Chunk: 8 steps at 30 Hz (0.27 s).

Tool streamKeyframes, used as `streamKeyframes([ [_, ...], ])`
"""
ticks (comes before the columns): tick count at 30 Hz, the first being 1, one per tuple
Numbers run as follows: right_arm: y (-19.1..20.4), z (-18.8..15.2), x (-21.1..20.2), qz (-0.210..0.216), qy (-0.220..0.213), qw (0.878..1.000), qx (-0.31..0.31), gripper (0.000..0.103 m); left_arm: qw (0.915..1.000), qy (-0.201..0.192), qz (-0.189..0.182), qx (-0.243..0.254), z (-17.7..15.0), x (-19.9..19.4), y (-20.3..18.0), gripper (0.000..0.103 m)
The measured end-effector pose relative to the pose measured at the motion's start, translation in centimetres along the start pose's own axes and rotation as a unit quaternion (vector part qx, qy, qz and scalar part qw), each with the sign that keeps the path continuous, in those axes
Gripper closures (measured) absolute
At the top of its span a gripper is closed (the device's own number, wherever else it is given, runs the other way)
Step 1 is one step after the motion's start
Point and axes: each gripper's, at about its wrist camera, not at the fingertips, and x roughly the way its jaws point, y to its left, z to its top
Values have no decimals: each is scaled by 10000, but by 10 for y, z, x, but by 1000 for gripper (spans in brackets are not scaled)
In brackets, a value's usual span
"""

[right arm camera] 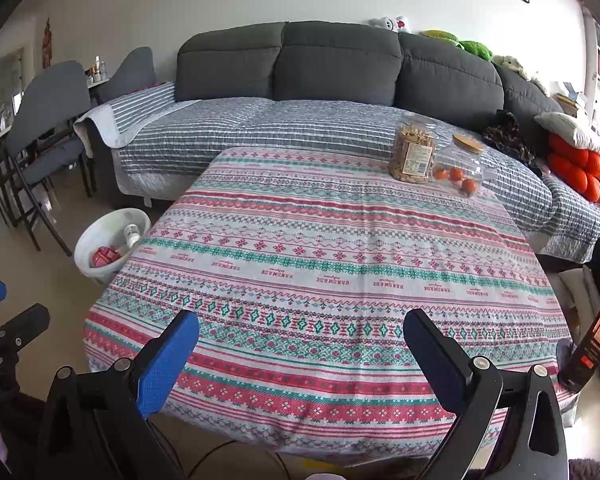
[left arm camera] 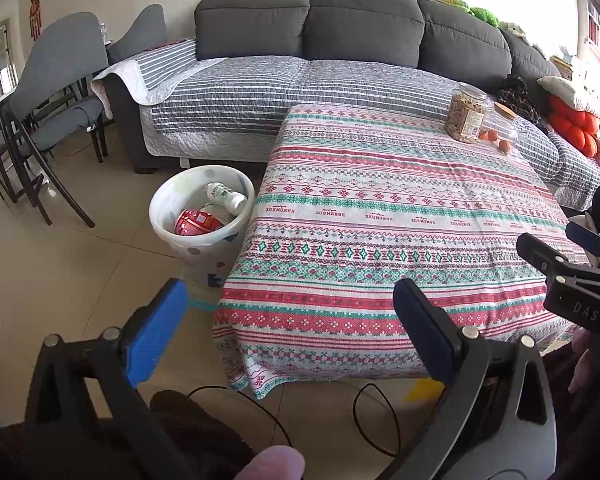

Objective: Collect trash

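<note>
A white trash bin (left arm camera: 168,200) stands on the floor at the table's left corner, also in the right wrist view (right arm camera: 100,232). In it lie a white plastic bottle (left arm camera: 226,197) and a red wrapper (left arm camera: 196,222). My left gripper (left arm camera: 290,316) is open and empty, held low over the table's near left corner, right of the bin. My right gripper (right arm camera: 300,344) is open and empty above the table's near edge; it also shows at the right of the left wrist view (left arm camera: 560,252).
A table under a patterned cloth (right arm camera: 320,264) holds a jar of snacks (right arm camera: 412,156) and a clear jar with small oranges (right arm camera: 458,172) at the far right. A grey sofa (right arm camera: 340,68) stands behind it. Chairs (left arm camera: 56,92) stand at left. Black cables (left arm camera: 376,420) lie on the floor.
</note>
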Motion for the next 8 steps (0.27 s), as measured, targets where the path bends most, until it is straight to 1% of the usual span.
streamKeyframes([
  [4,1,-1,2,-19,26,10000,2,0,10000,5,-9,-21,0,0,0,1],
  [8,1,-1,2,-18,39,10000,21,0,9999,-107,52,14,0,-5,0,1],
])
